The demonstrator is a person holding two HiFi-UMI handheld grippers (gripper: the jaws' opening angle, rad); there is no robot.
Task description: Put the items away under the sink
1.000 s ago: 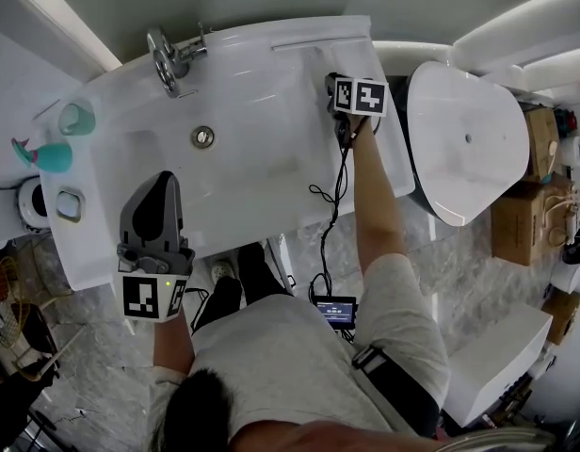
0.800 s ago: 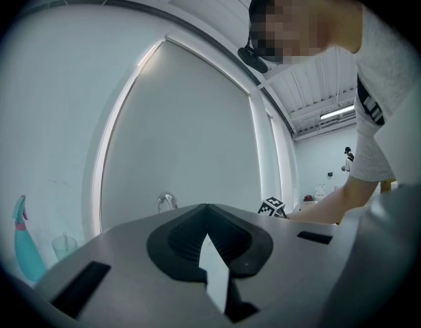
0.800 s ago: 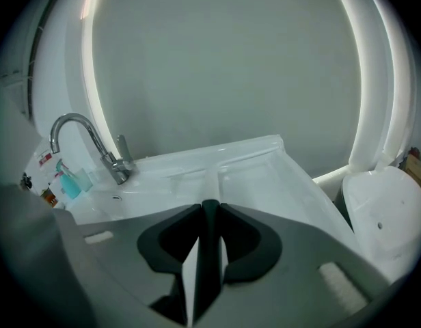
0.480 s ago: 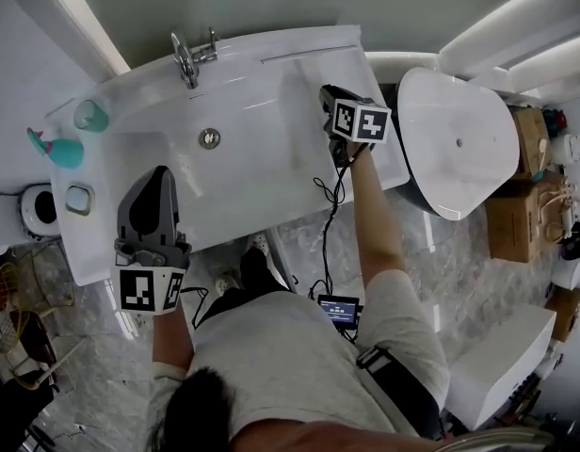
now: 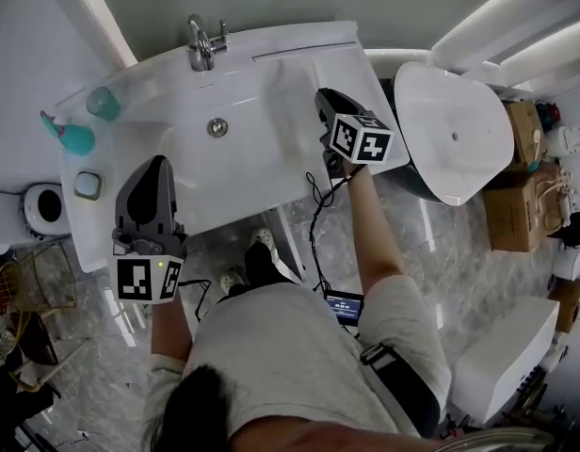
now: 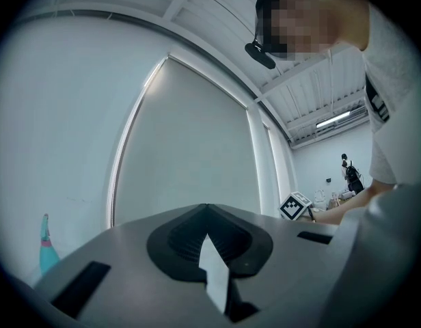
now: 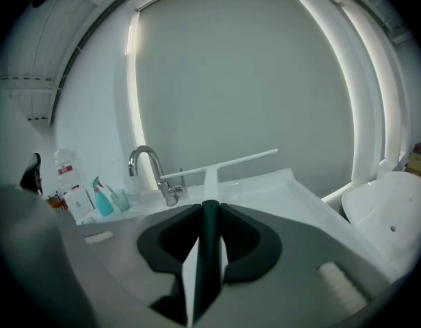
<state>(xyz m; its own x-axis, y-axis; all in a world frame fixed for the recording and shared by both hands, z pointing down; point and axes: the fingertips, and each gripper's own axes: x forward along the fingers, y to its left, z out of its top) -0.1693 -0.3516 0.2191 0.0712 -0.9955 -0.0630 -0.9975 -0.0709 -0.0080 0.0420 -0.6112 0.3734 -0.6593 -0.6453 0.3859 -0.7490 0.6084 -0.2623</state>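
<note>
My right gripper (image 5: 326,97) hangs over the right part of the white sink counter (image 5: 262,149). It is shut on the dark handle of a squeegee (image 7: 224,164), whose white neck and long white blade bar (image 5: 304,50) point toward the back wall. In the right gripper view the handle runs straight between the jaws (image 7: 209,207). My left gripper (image 5: 156,163) hovers over the counter's front left, its tips together and nothing in them. In the left gripper view (image 6: 208,236) it faces the wall.
A chrome faucet (image 5: 203,40) stands at the back. A teal cup (image 5: 104,102), a teal spray bottle (image 5: 72,137) and a soap dish (image 5: 88,185) sit at the left end. A white oval fixture (image 5: 455,130) and cardboard boxes (image 5: 516,186) stand to the right.
The right gripper has lifted and drawn back from the counter's back right toward its front edge, with the squeegee in it. The left gripper has risen a little over the front left.
</note>
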